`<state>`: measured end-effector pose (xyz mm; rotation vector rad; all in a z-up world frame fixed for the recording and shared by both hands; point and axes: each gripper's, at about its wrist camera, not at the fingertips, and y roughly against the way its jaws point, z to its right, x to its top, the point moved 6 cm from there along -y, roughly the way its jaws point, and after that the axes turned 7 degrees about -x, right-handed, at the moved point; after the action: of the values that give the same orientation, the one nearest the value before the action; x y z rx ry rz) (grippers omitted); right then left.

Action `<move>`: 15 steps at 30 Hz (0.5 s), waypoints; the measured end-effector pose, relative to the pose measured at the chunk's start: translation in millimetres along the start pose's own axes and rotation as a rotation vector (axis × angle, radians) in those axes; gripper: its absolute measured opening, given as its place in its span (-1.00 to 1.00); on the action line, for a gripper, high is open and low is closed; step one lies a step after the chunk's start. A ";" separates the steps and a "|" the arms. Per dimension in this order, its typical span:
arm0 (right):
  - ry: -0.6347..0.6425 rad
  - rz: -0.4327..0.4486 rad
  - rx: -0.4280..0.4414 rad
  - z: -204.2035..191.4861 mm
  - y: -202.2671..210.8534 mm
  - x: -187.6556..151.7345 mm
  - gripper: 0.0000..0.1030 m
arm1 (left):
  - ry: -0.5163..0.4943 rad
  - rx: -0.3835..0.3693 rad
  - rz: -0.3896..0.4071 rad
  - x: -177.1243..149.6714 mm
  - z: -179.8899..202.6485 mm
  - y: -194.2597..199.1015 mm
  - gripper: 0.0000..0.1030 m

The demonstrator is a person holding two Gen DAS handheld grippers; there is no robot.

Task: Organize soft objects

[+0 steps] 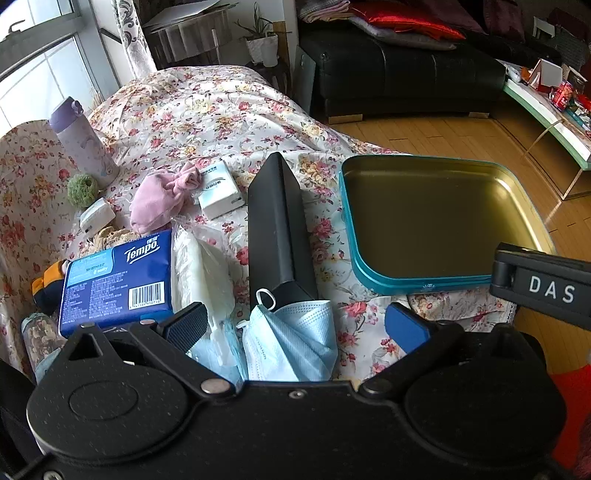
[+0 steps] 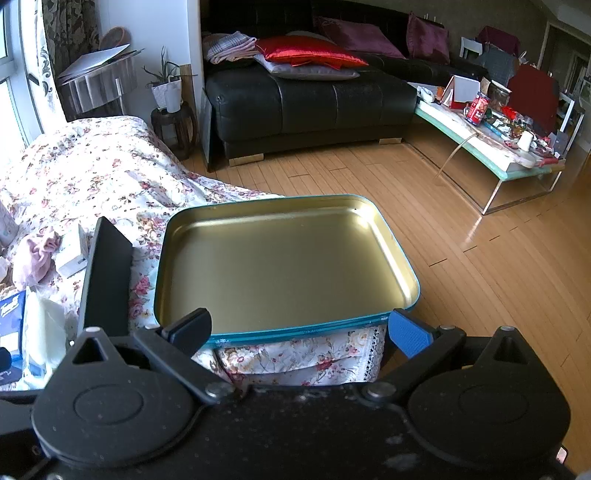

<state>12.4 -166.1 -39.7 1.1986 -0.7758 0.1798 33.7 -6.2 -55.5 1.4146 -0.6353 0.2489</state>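
The left gripper (image 1: 297, 325) stood with its jaws spread wide over a crumpled blue face mask (image 1: 295, 341) on the floral cloth (image 1: 221, 107), beside a blue tissue pack (image 1: 118, 275) reading "Tempo". The right gripper (image 2: 299, 326), marked "DAS", was likewise spread wide, holding nothing, at the near edge of the teal tin tray (image 2: 284, 258).

This is a lived-in home — a living room. A black leather sofa (image 2: 310, 99) stands on a wooden plank floor (image 2: 461, 258), with red (image 2: 306, 51) and purple cushions (image 2: 354, 35) piled on it. A glass coffee table (image 2: 491, 155) is cluttered with tins and packets. A potted plant (image 2: 168, 86) sits on a small stool beside patterned curtains (image 1: 127, 33) — and a floral cloth (image 1: 207, 110) covers the near surface.
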 end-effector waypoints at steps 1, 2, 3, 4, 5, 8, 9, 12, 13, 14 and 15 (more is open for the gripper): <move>0.000 0.000 0.000 -0.1 0.0 0.0 0.99 | 0.001 -0.001 -0.001 -0.1 -0.3 0.0 0.93; 0.000 0.000 0.000 0.0 0.0 -0.1 0.99 | 0.003 -0.001 -0.003 -0.3 -0.5 -0.1 0.93; 0.000 0.001 0.000 -0.1 0.0 -0.1 0.99 | 0.004 -0.002 -0.004 -0.1 -0.7 0.0 0.93; 0.000 0.001 0.000 -0.1 -0.1 0.0 0.99 | 0.005 -0.004 -0.005 -0.1 -0.9 0.2 0.93; 0.002 0.000 0.000 -0.3 -0.3 -0.4 0.99 | 0.005 -0.004 -0.005 -0.3 -0.8 0.4 0.93; 0.002 0.000 0.000 -0.6 -0.6 -0.7 0.99 | 0.006 -0.003 -0.005 0.2 -1.2 -0.2 0.93; 0.003 0.000 0.000 -0.8 -0.8 -0.8 0.99 | 0.007 -0.004 -0.006 0.3 -1.4 -0.5 0.93; 0.004 0.000 -0.002 -0.8 -0.8 -1.2 0.99 | 0.010 -0.006 -0.009 0.6 -1.7 -0.8 0.93; 0.004 0.000 -0.001 -0.9 -0.9 -1.2 0.99 | 0.010 -0.006 -0.010 0.6 -1.9 -0.9 0.93; 0.004 0.000 -0.001 -0.9 -0.9 -1.2 0.99 | 0.011 -0.006 -0.010 0.6 -2.3 -1.1 0.93; 0.005 0.000 -0.001 -1.2 -1.1 -1.3 0.99 | 0.012 -0.006 -0.011 0.6 -2.6 -1.2 0.93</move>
<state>12.6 -165.1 -41.5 1.1966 -0.7712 0.1824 35.6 -4.0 -56.3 1.4093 -0.6175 0.2468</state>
